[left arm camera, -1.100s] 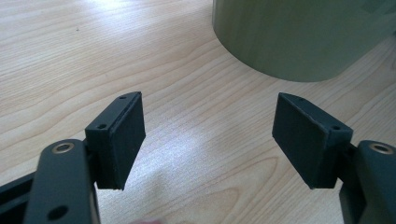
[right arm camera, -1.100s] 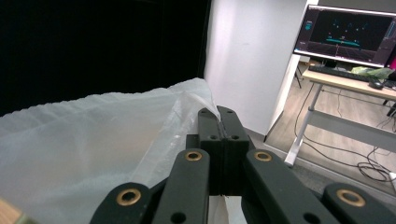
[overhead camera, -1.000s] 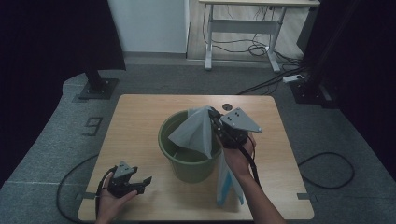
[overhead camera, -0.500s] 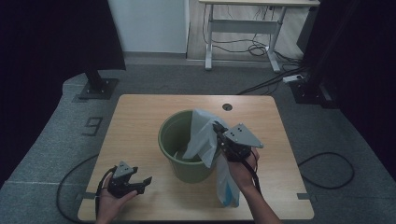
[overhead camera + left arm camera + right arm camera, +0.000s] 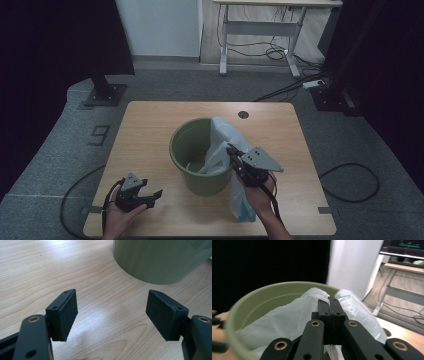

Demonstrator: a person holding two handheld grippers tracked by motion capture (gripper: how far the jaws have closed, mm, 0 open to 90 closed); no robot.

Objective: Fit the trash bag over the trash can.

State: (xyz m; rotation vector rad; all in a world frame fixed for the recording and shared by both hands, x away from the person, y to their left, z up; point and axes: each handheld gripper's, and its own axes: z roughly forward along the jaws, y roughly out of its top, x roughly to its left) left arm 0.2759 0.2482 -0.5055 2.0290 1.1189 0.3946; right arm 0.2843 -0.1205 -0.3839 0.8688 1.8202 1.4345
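Note:
A green bucket (image 5: 199, 181) stands mid-table. A thin white plastic bag (image 5: 223, 134) drapes over its right rim, part inside and part hanging down the outside to the tabletop. My right gripper (image 5: 231, 149) is shut on the bag's film just above that rim; in the right gripper view the jaws (image 5: 329, 301) pinch the bag (image 5: 284, 321) over the bucket's mouth (image 5: 259, 293). My left gripper (image 5: 153, 196) rests near the front left edge, open with nothing between its jaws (image 5: 111, 307), facing the bucket's wall (image 5: 160, 260).
The wooden table (image 5: 150, 125) has a cable hole (image 5: 243, 114) at the back. Behind it on the grey floor are a stand's base (image 5: 104, 93), a white desk frame (image 5: 260, 30) and loose cables (image 5: 350, 180).
My right gripper has come down and toward the front with the bag, which now sags lower over the bucket's right rim. The left gripper has kept still.

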